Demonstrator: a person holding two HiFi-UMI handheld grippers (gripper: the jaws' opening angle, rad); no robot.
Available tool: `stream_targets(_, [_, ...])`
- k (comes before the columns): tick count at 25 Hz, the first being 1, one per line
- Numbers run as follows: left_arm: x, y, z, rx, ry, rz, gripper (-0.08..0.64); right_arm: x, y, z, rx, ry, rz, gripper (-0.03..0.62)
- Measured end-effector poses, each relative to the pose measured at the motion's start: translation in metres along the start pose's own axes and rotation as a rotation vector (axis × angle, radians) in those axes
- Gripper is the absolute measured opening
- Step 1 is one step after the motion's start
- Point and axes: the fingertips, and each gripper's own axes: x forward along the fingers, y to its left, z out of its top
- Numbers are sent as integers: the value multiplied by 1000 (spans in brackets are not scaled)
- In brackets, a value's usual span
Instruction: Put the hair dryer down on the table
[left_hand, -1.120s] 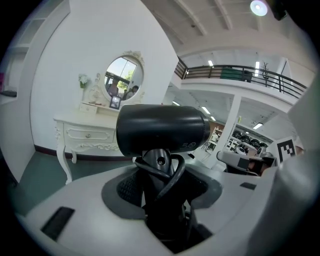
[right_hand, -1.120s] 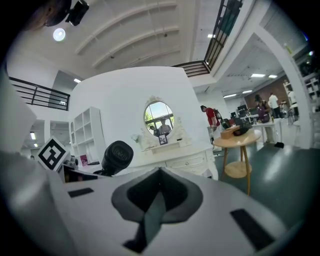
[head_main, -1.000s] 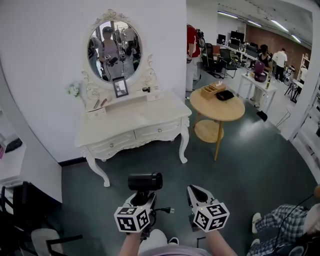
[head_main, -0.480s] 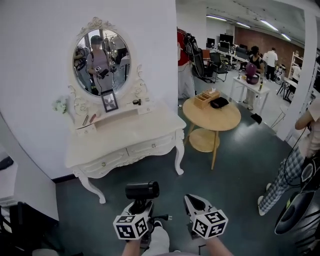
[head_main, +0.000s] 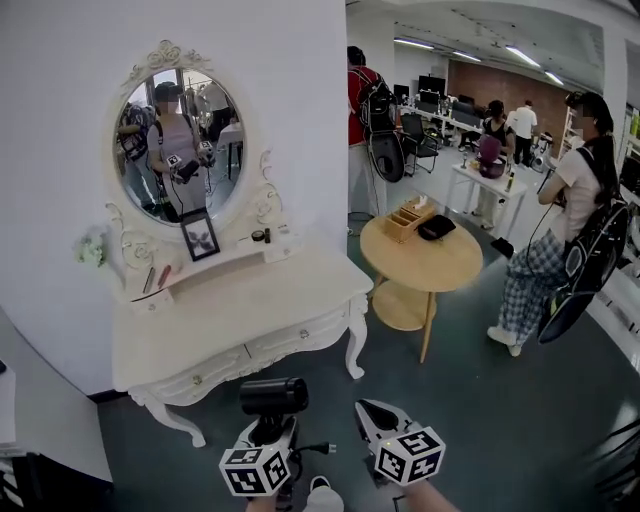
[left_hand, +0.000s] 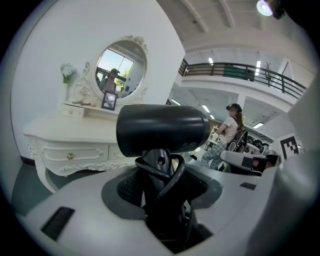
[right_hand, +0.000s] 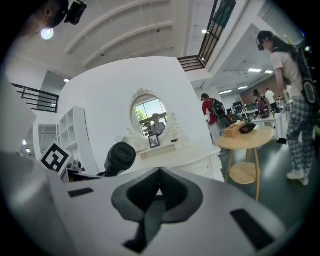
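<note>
The left gripper (head_main: 268, 428) is clamped on the upright handle of the black hair dryer (head_main: 273, 396). Its jaws stand fairly wide because the handle fills them, and the barrel-shaped body lies crosswise above the jaw tips. In the left gripper view the black power cord (left_hand: 172, 172) is looped round the handle just above the pads. A loose length with the plug (head_main: 325, 449) hangs out on the side toward the right gripper (head_main: 374, 412). That gripper is level with the left one, a little apart from it, with its jaws closed together on nothing.

The hair dryer is in the air, not yet over any surface. The white carved dressing table (head_main: 230, 320) lies ahead of both grippers and slightly left of the left one, and I take it to be the goal. A round wooden side table (head_main: 420, 255) stands further off, ahead and to the right of the right gripper.

To do this well, carry the dryer forward until it is fully above the broad bare top, clear of the front edge. Stay short of the raised back shelf with the small picture frame (head_main: 201, 237). Lower it and tip it onto its side, since the heavy barrel would likely topple it if it were stood on the handle. Release only once it rests. Watch the dangling plug so that it does not snag the table edge.
</note>
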Motion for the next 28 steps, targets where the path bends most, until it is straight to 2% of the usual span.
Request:
stream_targets(12, [66,64,64,11,5,-37,202,105,-5,35,-9,-4,-39,3])
stream_targets(22, [109,83,94,4,-14,-36,202,156,-28,53,-9,-5,-40,3])
stream_targets(28, [150,92,129,5,-46,-11,202,200,-57,74,-13,-5,-15,3])
